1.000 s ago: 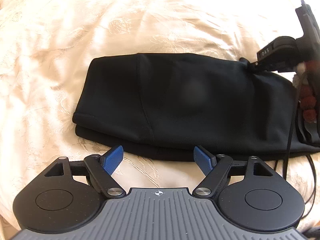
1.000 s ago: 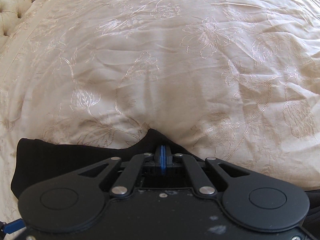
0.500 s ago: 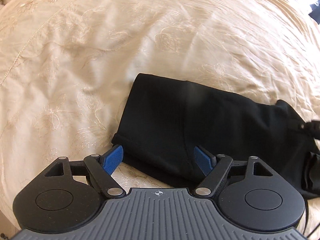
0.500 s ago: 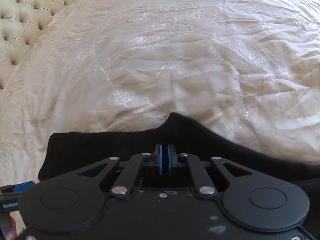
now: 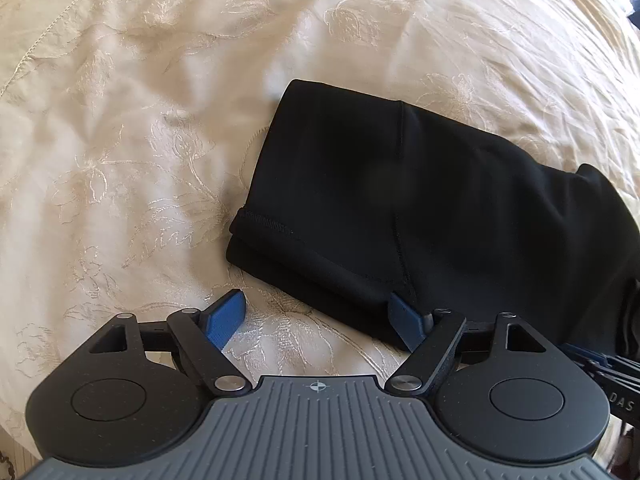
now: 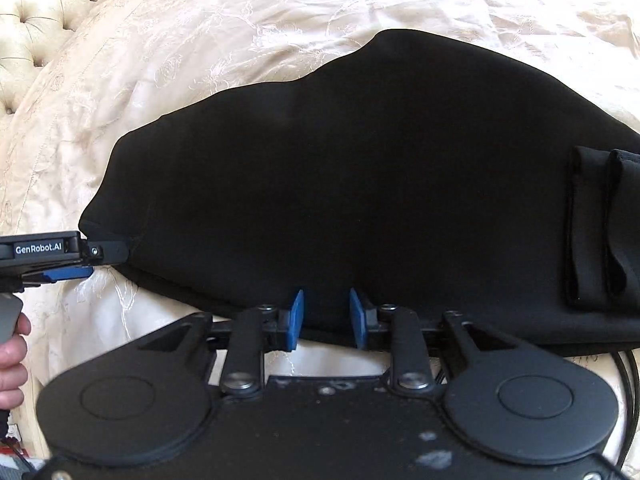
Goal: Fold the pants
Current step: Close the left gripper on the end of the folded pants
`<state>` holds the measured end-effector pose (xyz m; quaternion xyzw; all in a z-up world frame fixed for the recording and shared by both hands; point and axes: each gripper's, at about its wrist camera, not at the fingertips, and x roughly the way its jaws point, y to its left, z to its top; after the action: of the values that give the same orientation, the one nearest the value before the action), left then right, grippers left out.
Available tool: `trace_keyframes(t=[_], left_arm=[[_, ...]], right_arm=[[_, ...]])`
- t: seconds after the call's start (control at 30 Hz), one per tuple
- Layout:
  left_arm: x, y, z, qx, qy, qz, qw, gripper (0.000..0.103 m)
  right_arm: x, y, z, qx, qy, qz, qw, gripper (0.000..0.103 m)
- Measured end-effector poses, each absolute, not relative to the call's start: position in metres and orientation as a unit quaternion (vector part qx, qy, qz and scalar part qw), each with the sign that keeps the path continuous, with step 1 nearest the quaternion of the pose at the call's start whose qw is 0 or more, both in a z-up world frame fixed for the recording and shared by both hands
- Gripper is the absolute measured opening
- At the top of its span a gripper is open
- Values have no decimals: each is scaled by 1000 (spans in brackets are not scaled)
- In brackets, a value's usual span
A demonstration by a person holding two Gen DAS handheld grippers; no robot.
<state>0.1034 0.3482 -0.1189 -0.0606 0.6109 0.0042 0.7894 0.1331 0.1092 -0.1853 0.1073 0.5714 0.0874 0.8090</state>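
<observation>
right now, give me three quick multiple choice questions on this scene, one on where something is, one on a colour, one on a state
1. Where do the pants lie?
A. on a cream embroidered bedspread
B. on a wooden floor
C. inside a basket

2. What colour are the pads on the left gripper?
A. red
B. blue
C. white

3. How do the pants stand?
A. hanging from a hanger
B. spread out flat at full length
C. already folded into stacked layers

Answers:
1. A, the black cloth rests on the bedspread, with stitched flower patterns all around it.
2. B, both pads show blue against the black linkage in the left wrist view.
3. C, two layers show at the near left edge, one hem lying on another.
</observation>
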Motion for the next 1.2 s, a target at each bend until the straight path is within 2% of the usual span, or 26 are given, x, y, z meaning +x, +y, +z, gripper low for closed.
trace_keyframes(t=[0.13, 0.3, 0.5, 0.83, 1.03, 1.2], left_arm=[[102, 349, -128, -60, 609, -1, 791, 80], [99, 353, -136, -71, 593, -10, 802, 88], [87, 355, -141, -84, 561, -5, 823, 92], [75, 357, -136, -100, 535, 7, 839, 93], [106, 383, -141, -170, 534, 5, 828, 92], [127, 389, -148, -178, 529, 1, 829, 93]], right_arm=[[130, 124, -186, 74, 568, 93, 814, 36], [123, 131, -185, 65, 564, 95, 818, 37], [132, 133, -184, 62, 574, 93, 811, 37], [146, 141, -190, 54, 586, 80, 804, 39], [148, 145, -196, 50, 591, 77, 802, 39], [148, 146, -201, 50, 591, 74, 801, 39]])
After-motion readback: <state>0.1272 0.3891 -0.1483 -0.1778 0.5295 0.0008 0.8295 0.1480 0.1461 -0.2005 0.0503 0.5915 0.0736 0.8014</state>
